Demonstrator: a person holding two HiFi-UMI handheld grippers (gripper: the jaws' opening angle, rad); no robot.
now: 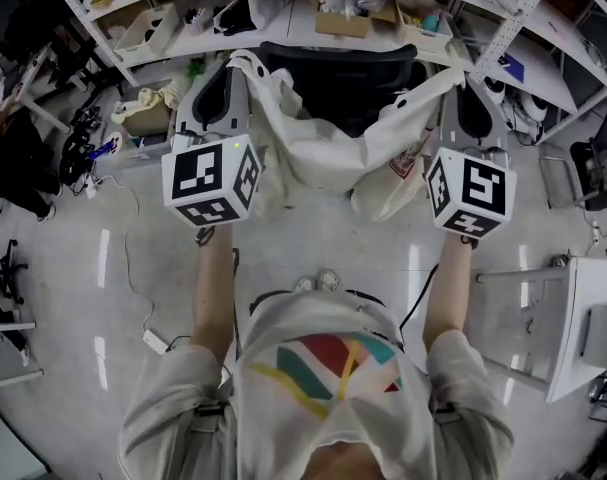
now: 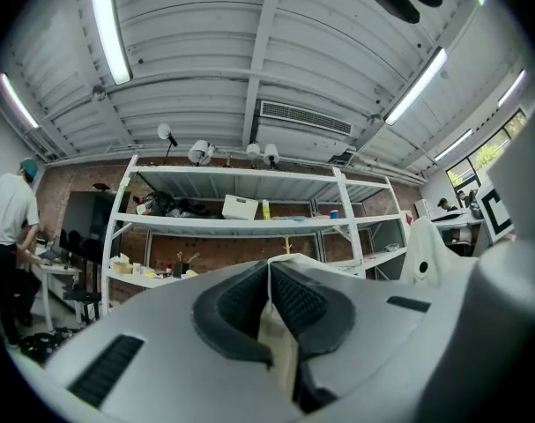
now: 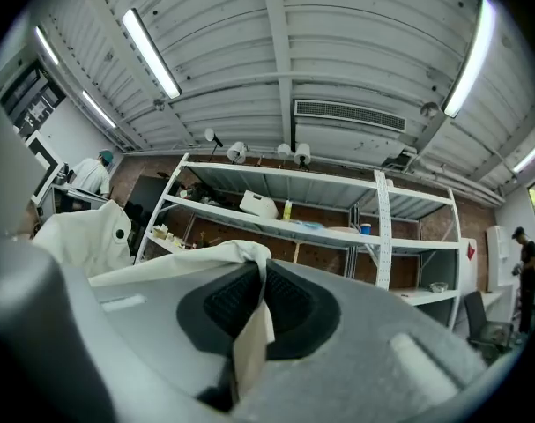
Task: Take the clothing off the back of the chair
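Cream-white fabric, that's the clothing (image 1: pixel 328 153), and it's strung out between the two grippers right in front of the black chair (image 1: pixel 348 78), sagging in the middle like a hammock. The left gripper (image 1: pixel 235 63) has its jaws pinched tight on one top corner. In the left gripper view the clothing (image 2: pixel 280 346) is squeezed between the dark ribbed pads (image 2: pixel 241 302). Same deal with the right gripper (image 1: pixel 463 78): jaws clamped on the other corner, clothing (image 3: pixel 249 342) caught between them with a fold flopping over the top. Can't tell if the hanging part touches the chair. A cluttered white shelf (image 1: pixel 283 18) sits behind it.
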